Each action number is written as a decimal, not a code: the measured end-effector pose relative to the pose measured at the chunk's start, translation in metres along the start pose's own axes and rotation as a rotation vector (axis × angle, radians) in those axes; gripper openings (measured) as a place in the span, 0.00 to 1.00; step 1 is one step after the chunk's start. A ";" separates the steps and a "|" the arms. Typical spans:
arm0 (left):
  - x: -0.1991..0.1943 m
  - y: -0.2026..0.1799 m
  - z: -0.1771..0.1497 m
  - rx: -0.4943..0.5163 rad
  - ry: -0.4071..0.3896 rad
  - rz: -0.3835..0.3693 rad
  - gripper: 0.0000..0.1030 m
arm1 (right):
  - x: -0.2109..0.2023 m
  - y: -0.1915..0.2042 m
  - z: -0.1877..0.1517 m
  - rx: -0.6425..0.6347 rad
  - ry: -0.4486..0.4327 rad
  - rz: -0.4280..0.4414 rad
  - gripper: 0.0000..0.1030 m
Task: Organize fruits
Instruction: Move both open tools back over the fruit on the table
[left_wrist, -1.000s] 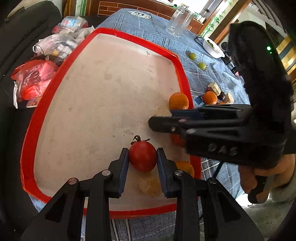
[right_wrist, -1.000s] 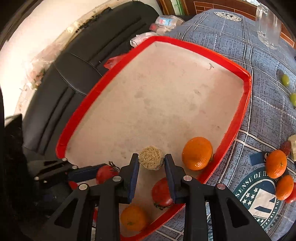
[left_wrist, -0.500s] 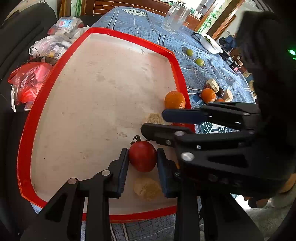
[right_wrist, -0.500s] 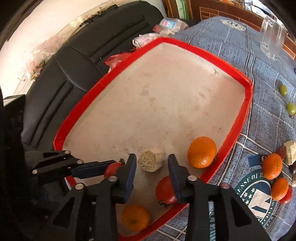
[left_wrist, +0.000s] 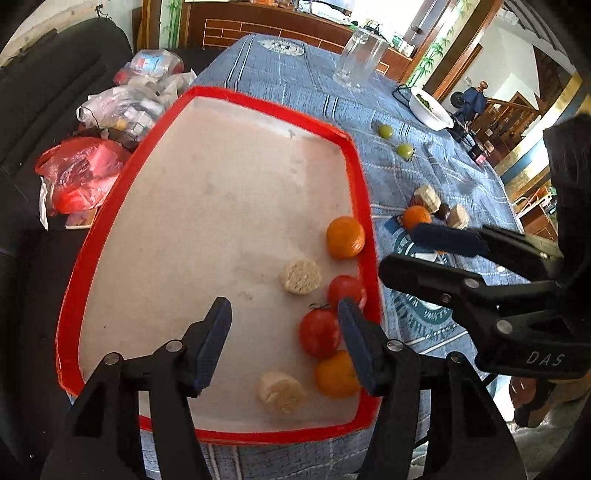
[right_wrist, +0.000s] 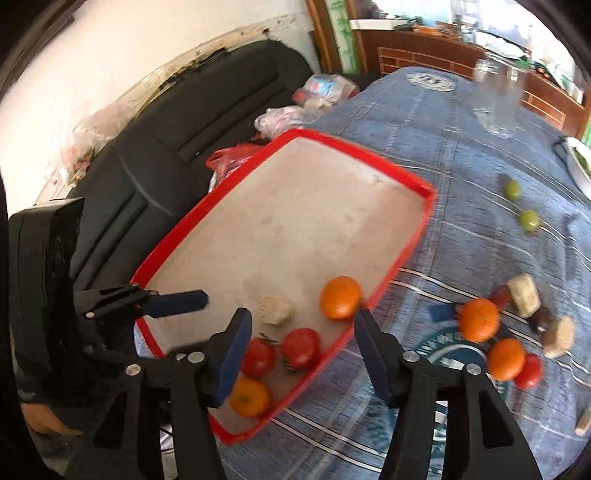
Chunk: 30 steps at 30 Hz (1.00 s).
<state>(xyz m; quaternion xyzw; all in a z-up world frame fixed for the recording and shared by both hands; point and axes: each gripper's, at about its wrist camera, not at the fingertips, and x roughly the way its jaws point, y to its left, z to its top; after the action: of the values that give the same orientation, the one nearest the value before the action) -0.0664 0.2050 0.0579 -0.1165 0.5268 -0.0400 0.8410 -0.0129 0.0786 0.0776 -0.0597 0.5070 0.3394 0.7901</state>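
now both grippers (left_wrist: 282, 341) (right_wrist: 303, 350) opening over tray (left_wrist: 258, 107).

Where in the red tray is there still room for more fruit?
The red tray is bare across its far half and its side toward the black sofa. It's crowded along the tablecloth-side edge, where oranges, tomatoes and beige pieces cluster.

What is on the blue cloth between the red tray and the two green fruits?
Nothing. In the left wrist view, the cloth between the tray's red rim and the two green fruits is bare. The right wrist view shows the same gap.
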 end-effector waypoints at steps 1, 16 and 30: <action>0.000 -0.002 0.001 0.003 -0.003 -0.001 0.58 | -0.003 -0.006 -0.001 0.013 -0.004 -0.007 0.59; -0.001 -0.067 0.015 0.073 -0.055 -0.032 0.70 | -0.058 -0.098 -0.038 0.219 -0.076 -0.125 0.69; 0.014 -0.121 0.020 0.167 -0.042 -0.044 0.70 | -0.089 -0.161 -0.073 0.360 -0.121 -0.183 0.69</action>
<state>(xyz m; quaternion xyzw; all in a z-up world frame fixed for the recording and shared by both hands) -0.0354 0.0877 0.0829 -0.0582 0.5011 -0.1000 0.8576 0.0050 -0.1188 0.0775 0.0572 0.5038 0.1731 0.8443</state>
